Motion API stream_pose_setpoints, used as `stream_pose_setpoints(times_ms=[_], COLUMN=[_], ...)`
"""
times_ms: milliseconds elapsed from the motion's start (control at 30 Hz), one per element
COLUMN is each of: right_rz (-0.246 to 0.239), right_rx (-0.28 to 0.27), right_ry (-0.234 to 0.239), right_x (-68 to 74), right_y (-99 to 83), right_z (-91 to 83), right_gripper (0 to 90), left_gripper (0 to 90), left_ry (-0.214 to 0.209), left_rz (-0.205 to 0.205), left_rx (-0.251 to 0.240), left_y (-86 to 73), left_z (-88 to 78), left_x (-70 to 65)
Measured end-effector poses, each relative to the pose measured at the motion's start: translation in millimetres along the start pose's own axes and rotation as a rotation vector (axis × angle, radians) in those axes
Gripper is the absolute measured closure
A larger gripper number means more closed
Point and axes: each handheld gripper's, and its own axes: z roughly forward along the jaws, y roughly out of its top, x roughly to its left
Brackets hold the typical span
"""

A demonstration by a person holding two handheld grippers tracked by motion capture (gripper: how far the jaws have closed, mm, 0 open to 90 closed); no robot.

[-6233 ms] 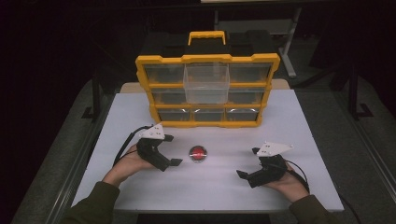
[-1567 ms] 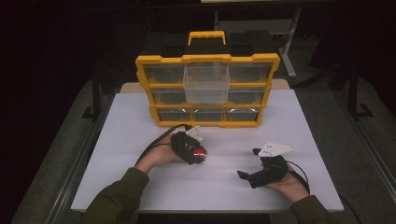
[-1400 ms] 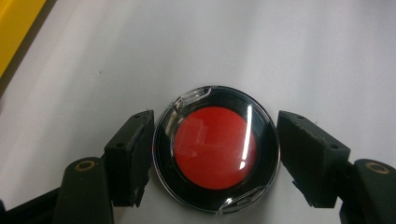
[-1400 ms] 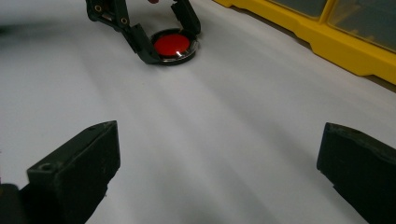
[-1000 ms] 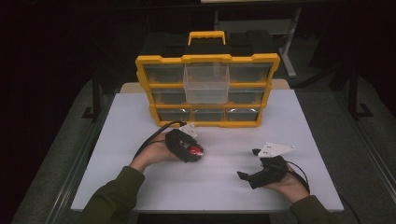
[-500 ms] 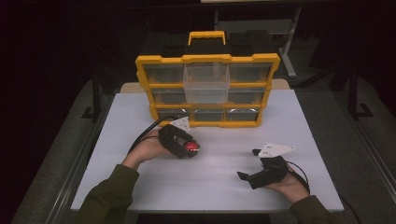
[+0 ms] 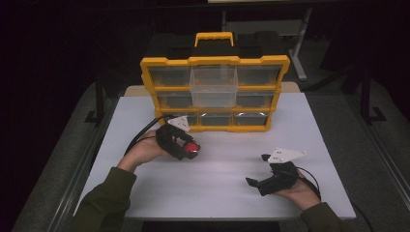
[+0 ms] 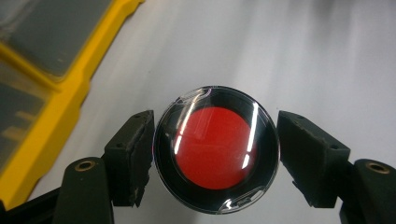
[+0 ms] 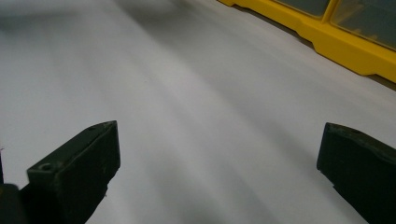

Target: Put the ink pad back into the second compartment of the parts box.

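Observation:
My left gripper is shut on a small round container with a red inside and a clear lid, lifted a little above the white table. In the left gripper view the round container sits squarely between the two black pads, red face toward the camera. A yellow organizer with clear drawers stands at the back; its upper middle drawer is pulled out. My right gripper rests open near the table's front right, and in the right gripper view its gap holds nothing.
The organizer's yellow frame lies close on the left of the left gripper view, and its base crosses the top right of the right gripper view. A black cable trails from the left gripper. Dark floor surrounds the table.
The left hand has lifted the red container off the table and carried it slightly left and toward the organizer. The right hand has stayed in place.

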Motion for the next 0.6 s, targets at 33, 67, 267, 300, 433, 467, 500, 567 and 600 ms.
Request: stream_pose_setpoints(times_ms=[33, 67, 267, 300, 433, 467, 500, 567, 600], right_rz=[0.000, -0.003, -0.001, -0.001, 0.001, 0.002, 0.001, 0.001, 0.001], right_rx=[0.001, 0.000, -0.002, -0.002, -0.001, -0.002, -0.002, -0.002, -0.002], right_ry=[0.000, 0.001, 0.001, 0.001, 0.001, 0.000, 0.000, 0.000, 0.000], right_x=[0.1, 0.1, 0.3, 0.3, 0.6, 0.6, 0.6, 0.6, 0.7], right_y=[0.0, 0.0, 0.1, 0.1, 0.0, 0.1, 0.1, 0.0, 0.1], right_z=[0.0, 0.2, 0.0, 0.1, 0.0, -0.1, -0.2, -0.1, -0.1], right_gripper=[0.0, 0.0, 0.0, 0.0, 0.0, 0.0, 0.0, 0.0, 0.0], left_gripper=[30.1, 30.1, 30.1, 30.1, 30.2, 30.2, 30.2, 30.1, 30.1], left_ry=[0.003, 0.006, 0.008, 0.011, 0.020, 0.025, 0.028, 0.037, 0.040], left_rz=[-0.003, -0.002, -0.014, -0.009, -0.012, -0.010, -0.007, -0.002, -0.004], left_rx=[-0.007, -0.015, -0.031, -0.029, -0.030, -0.028, -0.026, -0.024, -0.026], left_y=[0.7, 1.7, 5.8, 6.8, 11.1, 12.3, 13.4, 15.7, 16.9], left_z=[-3.8, -8.5, -24.5, -26.9, -36.7, -39.3, -42.0, -47.2, -49.6], left_x=[0.5, 1.3, 3.5, 4.2, 4.9, 5.2, 5.4, 5.8, 5.8])
